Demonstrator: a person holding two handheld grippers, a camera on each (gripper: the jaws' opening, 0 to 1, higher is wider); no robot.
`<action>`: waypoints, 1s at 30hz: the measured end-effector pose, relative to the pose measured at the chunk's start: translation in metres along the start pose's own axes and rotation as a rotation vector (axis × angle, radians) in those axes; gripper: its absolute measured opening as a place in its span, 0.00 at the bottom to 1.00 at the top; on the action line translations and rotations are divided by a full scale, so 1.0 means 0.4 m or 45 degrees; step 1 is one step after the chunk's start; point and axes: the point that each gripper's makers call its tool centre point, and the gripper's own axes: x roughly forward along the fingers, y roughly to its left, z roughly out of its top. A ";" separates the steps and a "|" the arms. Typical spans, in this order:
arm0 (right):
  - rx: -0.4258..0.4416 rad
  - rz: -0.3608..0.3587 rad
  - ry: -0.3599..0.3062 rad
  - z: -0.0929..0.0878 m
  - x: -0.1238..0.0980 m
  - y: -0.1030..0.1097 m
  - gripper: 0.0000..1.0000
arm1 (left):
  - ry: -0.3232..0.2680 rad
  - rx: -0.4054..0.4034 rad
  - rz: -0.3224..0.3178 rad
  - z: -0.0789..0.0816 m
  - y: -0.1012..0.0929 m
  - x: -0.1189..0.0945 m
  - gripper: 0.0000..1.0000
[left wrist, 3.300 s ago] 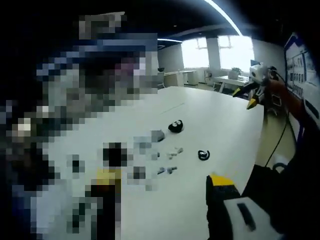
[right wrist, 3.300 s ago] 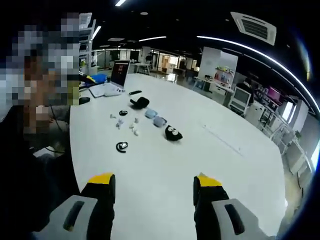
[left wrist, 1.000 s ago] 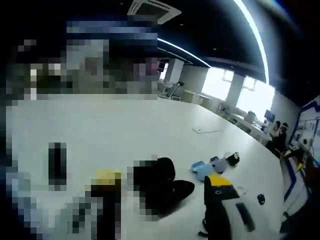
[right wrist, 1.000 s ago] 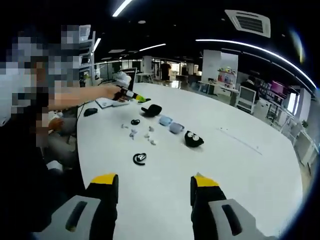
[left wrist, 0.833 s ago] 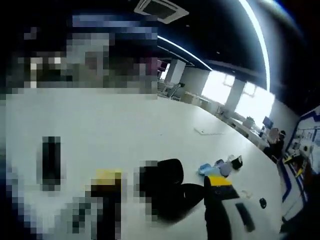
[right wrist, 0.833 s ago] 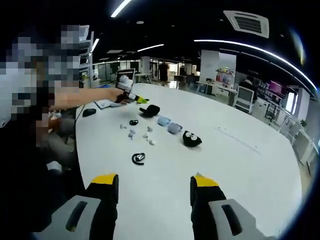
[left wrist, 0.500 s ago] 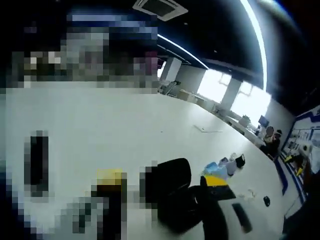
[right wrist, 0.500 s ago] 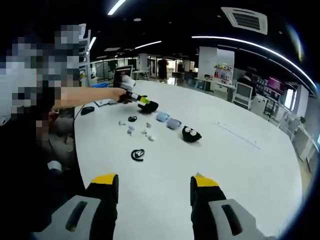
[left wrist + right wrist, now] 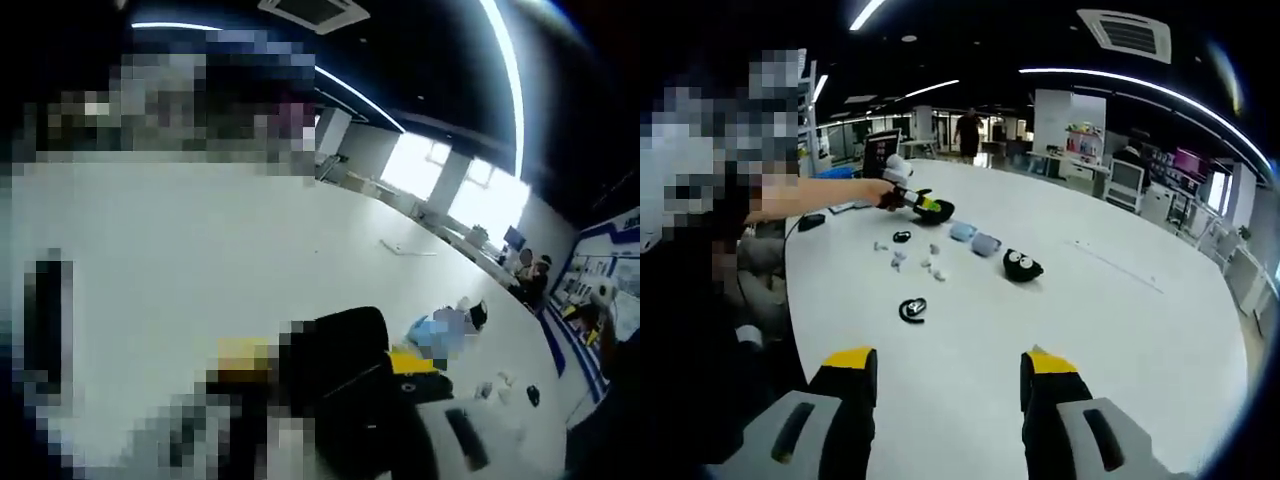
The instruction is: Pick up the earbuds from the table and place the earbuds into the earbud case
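— Standing wide open, the right gripper (image 9: pixel 945 375) has nothing between its yellow-tipped jaws; it hangs over bare white worktop (image 9: pixel 1090 330), well short of the things.

— And the other one?

— In the right gripper view the left gripper (image 9: pixel 910 198) is held out on a bare arm (image 9: pixel 805 193), its yellow tip right at a black pouch (image 9: pixel 937 210) at the far end of the row. In its own view the pouch (image 9: pixel 345 375) sits between the two jaws, but I can't tell whether they press on it or only flank it; a mosaic patch blurs that side.

— Where are the earbuds?

— Lying loose on the worktop: small white earbuds (image 9: pixel 898 258) scattered in a patch, apart from each other, between the pouch and a black ear hook (image 9: pixel 911 309) that lies nearest the right gripper. Another small black piece (image 9: pixel 902 237) is just beside them.

— The case?

— Two pale blue cases (image 9: pixel 975 239) lie side by side, just past the earbuds. From here I can't make out whether they are open. A black case with two white spots (image 9: pixel 1021 264) sits a little further along. In the left gripper view the blue ones (image 9: pixel 436 330) show beyond the pouch, blurred.

— Anything else?

— A laptop (image 9: pixel 877 155) and a dark mouse (image 9: pixel 811 221) at the far edge, near the person.
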 end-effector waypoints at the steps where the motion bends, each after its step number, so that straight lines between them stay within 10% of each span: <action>1: 0.002 0.000 0.000 -0.001 0.001 0.000 0.56 | 0.004 0.009 0.000 -0.001 0.000 0.001 0.40; 30: 0.009 0.025 -0.027 -0.003 0.002 0.027 0.56 | -0.187 0.077 0.027 0.019 -0.005 -0.039 0.08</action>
